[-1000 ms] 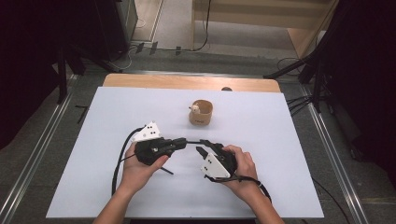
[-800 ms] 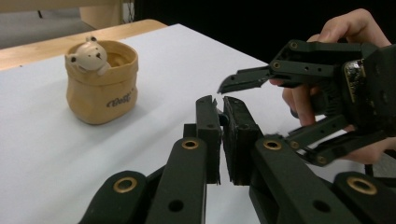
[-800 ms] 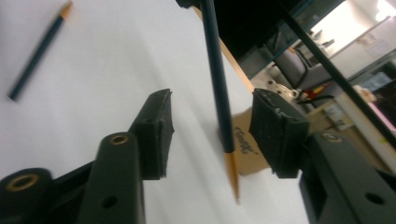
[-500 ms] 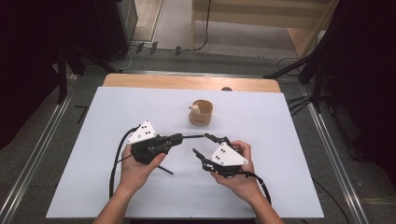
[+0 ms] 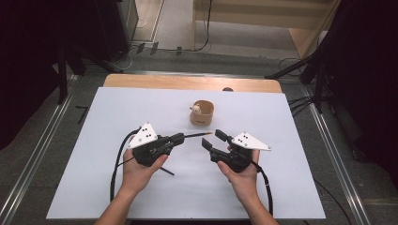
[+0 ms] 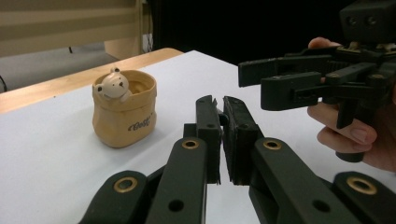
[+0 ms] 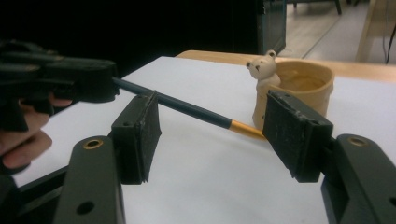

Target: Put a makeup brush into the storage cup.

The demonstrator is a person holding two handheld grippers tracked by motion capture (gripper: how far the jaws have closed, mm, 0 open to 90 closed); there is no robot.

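Black jaws first — high view: your left gripper [image 5: 178, 138] is clenched on a pencil [image 5: 193, 136] that sticks out level over the table [image 5: 117, 108], tip toward the right gripper [image 5: 214, 139]. That one has just been opening, with nothing between the pads. Cup [image 5: 202, 113] stands just beyond the tip.

Left gripper view: jaws pressed together, cup [image 6: 123, 108] ahead-left, right gripper [image 6: 280, 79] spread.

Right gripper view: pencil [image 7: 187, 107] passes behind the parted jaws, untouched, gold end by the cup [image 7: 303, 81].

Looks like a handover just finished — next, swing the tip over the rim, then release.
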